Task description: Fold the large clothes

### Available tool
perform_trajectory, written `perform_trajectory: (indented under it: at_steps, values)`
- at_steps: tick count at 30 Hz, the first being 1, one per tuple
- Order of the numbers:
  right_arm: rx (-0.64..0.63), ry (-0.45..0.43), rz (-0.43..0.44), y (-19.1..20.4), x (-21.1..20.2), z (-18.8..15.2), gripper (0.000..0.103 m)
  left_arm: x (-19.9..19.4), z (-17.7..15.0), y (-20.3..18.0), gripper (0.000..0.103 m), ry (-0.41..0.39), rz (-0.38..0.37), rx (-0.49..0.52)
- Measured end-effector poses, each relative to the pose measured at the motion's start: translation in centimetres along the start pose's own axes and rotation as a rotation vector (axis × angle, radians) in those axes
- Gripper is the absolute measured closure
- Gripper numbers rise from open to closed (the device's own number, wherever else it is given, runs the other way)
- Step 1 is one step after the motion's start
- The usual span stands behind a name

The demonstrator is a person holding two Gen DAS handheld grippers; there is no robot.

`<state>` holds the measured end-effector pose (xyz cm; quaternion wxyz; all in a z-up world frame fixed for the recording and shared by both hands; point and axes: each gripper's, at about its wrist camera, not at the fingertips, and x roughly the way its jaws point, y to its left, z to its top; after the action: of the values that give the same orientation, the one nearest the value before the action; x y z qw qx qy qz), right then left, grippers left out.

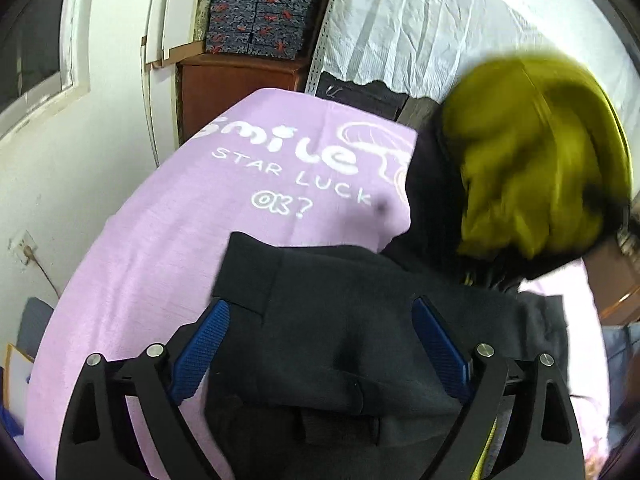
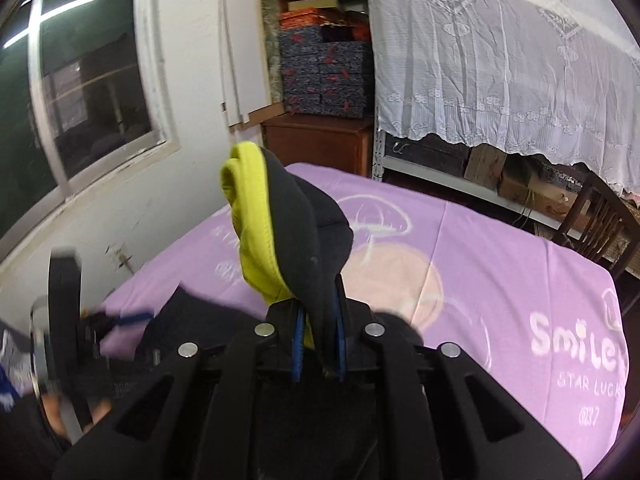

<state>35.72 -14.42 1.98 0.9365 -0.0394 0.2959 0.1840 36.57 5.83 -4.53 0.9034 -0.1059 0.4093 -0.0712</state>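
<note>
— What's nearest you?

— The right claw (image 2: 318, 350), pressed together on a fold of the dark garment (image 2: 308, 232), whose yellow-green lining (image 2: 252, 232) stands up above the blue pads.

— And the left one?

— The left claw (image 1: 320, 344) is spread wide over the rest of the dark garment, gripping nothing. It all lies on a purple cloth (image 1: 140, 248) printed "Smile".

— Behind that?

— A wooden cabinet (image 2: 320, 140), patterned boxes (image 2: 326, 80), a white lace curtain (image 2: 500, 60).
</note>
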Motion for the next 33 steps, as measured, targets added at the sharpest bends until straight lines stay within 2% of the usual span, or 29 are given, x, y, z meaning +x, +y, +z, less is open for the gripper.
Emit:
perform_trajectory:
  at_steps: [6,12,17,21,23,26,27,29,33]
  values:
    - [0.039,0.029,0.034,1.1,-1.9,-7.0,0.092,-0.9,0.6,1.9,0.010,0.028,-0.162,-0.092]
    - [0.135,0.130,0.088,0.9,-1.8,-14.4,0.088,0.1,-1.2,0.8,0.010,0.131,-0.282,-0.071]
    - [0.266,0.189,0.170,-0.1,-5.2,-17.5,0.088,1.0,-2.8,-0.9,0.010,0.163,-0.234,0.014]
    - [0.262,0.232,0.181,0.0,-9.5,-18.2,0.086,1.0,-3.9,-1.7,0.010,0.194,-0.230,0.062]
    - [0.217,0.275,0.137,0.4,-10.1,-18.2,0.084,0.7,-4.2,-2.0,0.009,0.194,-0.230,0.084]
    - [0.099,0.331,-0.007,1.9,-9.1,-19.0,0.083,0.9,-4.4,-2.3,0.009,0.192,-0.204,0.116]
    - [0.080,0.338,-0.029,2.4,-8.6,-19.2,0.083,1.1,-4.5,-2.3,0.009,0.193,-0.199,0.116]
    - [0.084,0.332,-0.041,2.7,-7.7,-19.1,0.083,1.2,-4.5,-2.2,0.009,0.187,-0.194,0.116]
    - [0.142,0.263,-0.025,2.4,-7.3,-18.2,0.082,0.6,-4.6,-1.8,0.009,0.188,-0.218,0.102]
